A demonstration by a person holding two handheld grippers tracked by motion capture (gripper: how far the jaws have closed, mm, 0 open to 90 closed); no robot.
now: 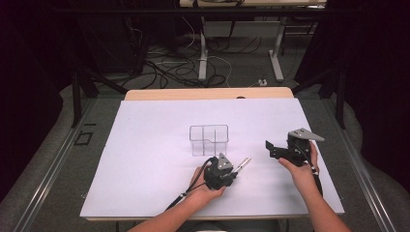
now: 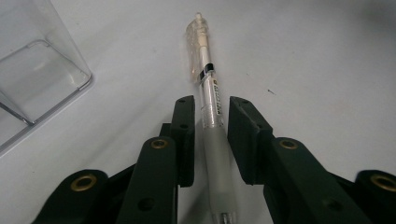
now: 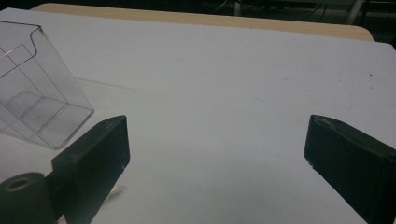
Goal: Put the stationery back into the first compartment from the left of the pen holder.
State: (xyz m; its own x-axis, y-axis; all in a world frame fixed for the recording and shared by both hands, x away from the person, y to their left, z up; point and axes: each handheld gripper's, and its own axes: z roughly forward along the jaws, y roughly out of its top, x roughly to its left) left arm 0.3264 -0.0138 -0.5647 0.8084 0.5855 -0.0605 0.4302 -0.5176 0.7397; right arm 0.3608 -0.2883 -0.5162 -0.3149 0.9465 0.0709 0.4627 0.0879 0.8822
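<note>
Black jaws of the left gripper flank a clear pen that lies flat on the white table sheet; the left pad looks to touch the barrel, a thin gap shows at the right pad, so the claw is nearly but not fully pinched. The pen lies just in front of and right of the clear plastic holder, its clip end pointing away from the person. Judging from this, the step in hand is grasping the pen; the next move calls for finishing the squeeze, lifting, tipping the pen upright and carrying it over a compartment of the holder. The left hand rests low on the sheet, gripper angled forward and to the right. The right gripper, to the right of the holder, is held above the sheet with jaws spread wide and nothing between them.
</note>
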